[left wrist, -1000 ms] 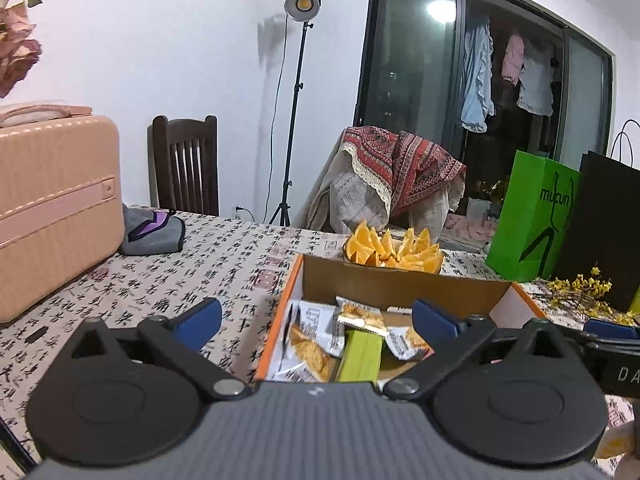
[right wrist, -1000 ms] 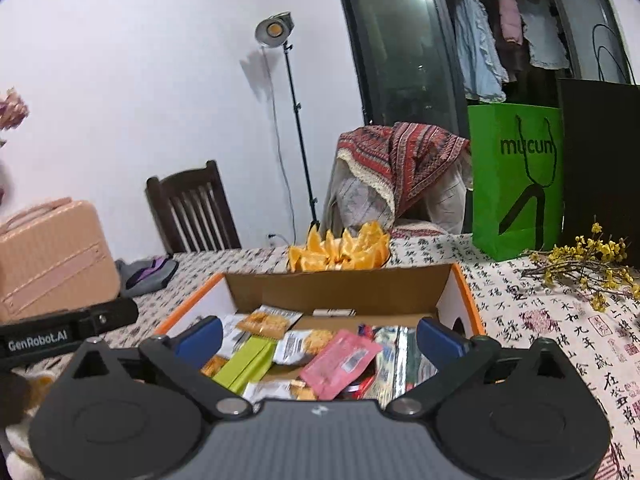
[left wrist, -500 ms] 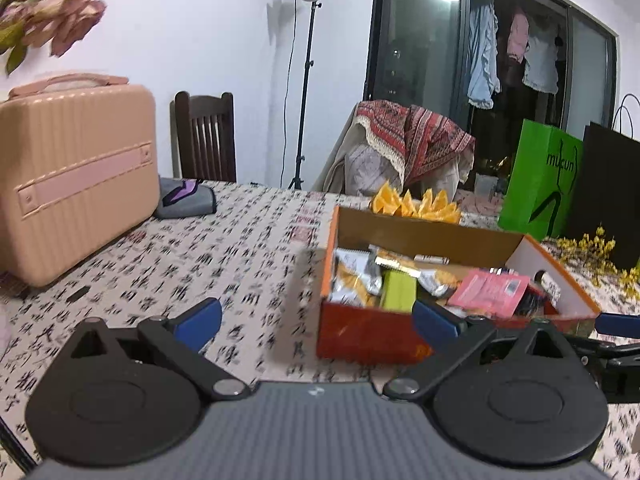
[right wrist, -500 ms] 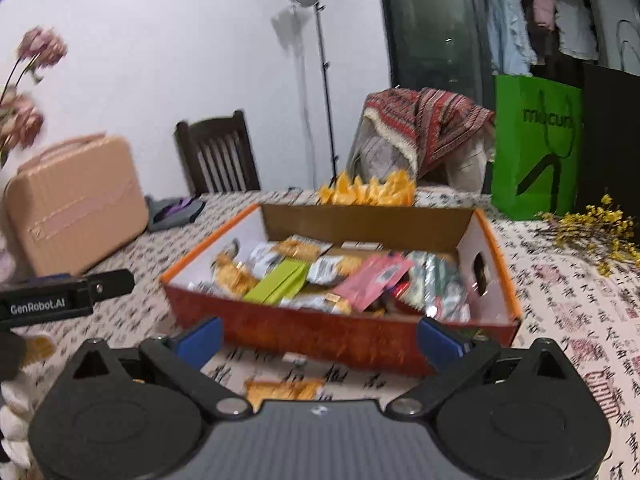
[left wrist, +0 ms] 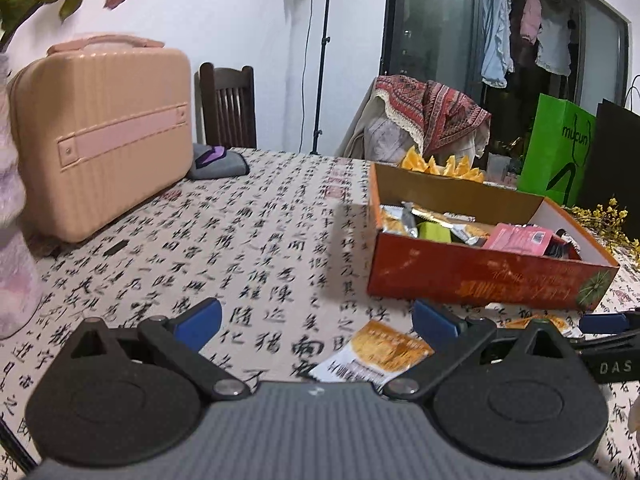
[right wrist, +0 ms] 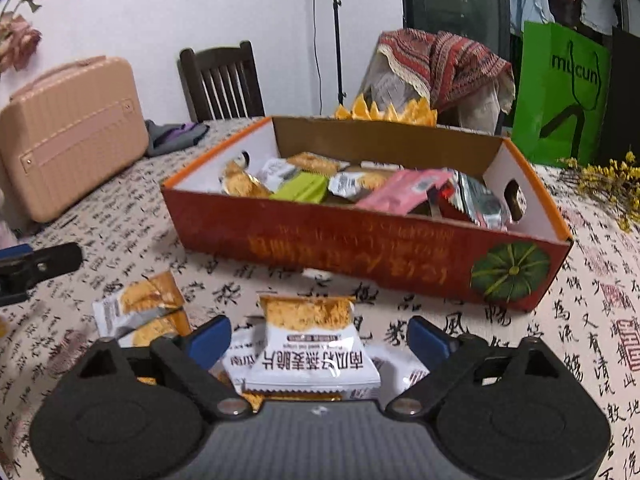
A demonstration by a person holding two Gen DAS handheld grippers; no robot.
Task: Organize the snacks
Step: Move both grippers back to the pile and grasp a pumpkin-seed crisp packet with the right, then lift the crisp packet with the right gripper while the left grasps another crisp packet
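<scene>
Jaws apart on both: right gripper now low over white-and-orange snack packet on table (second ago it looked into box); left gripper also pulled back, packet just ahead. Snack box stands beyond, full.

One box, perhaps four loose snack packets, two tools.

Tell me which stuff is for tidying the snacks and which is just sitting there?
For the job:
snack box
loose snack packet
second packet

Just sitting there:
pink suitcase
green bag
yellow flowers
grey pouch
</scene>
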